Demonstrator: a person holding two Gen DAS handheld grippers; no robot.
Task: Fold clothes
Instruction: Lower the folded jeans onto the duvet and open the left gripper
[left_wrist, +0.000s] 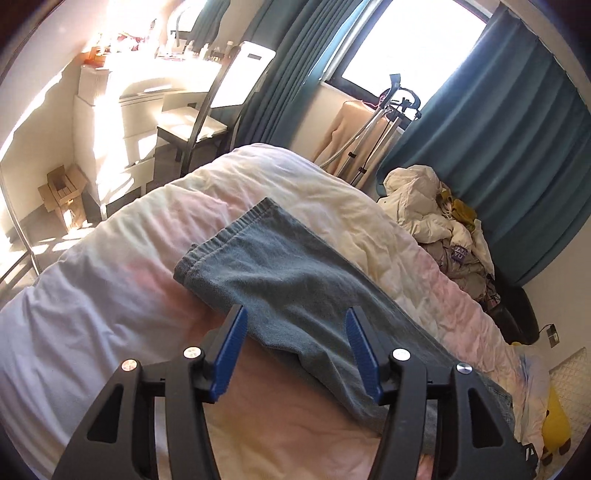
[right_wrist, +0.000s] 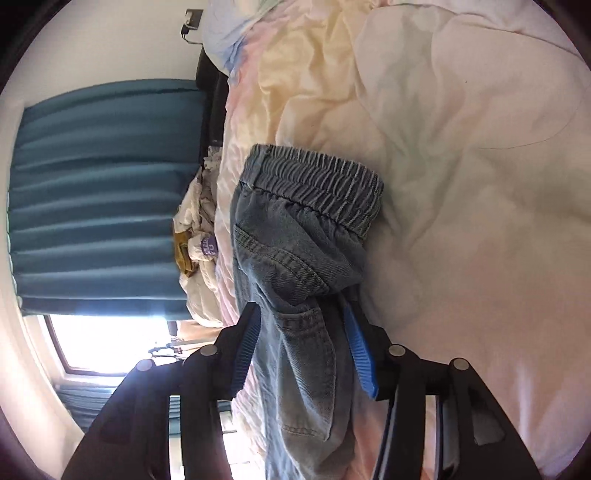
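Denim, faded blue-grey, fills the middle of the left wrist view: a pair of jeans (left_wrist: 295, 280) lies folded lengthwise on a pale quilt (left_wrist: 110, 280), its hem end pointing away from the fingers. The left gripper (left_wrist: 295, 321) stands over the cloth with its 2 blue-padded fingers (left_wrist: 231, 354) spread apart; the fabric runs below and between them, and neither pad presses on it. Beyond the fingertips the quilt slopes away toward teal curtains (left_wrist: 498, 122) and a bright window (left_wrist: 413, 40). Off to the right of the fingers, at the quilt's edge, sits a heap of crumpled clothes (left_wrist: 439, 218). Far to the left of the fingers stand a white dresser (left_wrist: 122, 110) and a chair (left_wrist: 192, 129).

From the right wrist view, the same jeans show their waist end: the elastic waistband (right_wrist: 314, 181) lies ahead of the fingertips on the quilt (right_wrist: 461, 184), with a back pocket nearer. The right gripper (right_wrist: 301, 321) has its 2 fingers (right_wrist: 362, 358) parted, with a fold of denim passing between them; the pads do not look clamped on it. Left of the fingers hang the curtains (right_wrist: 103, 192).
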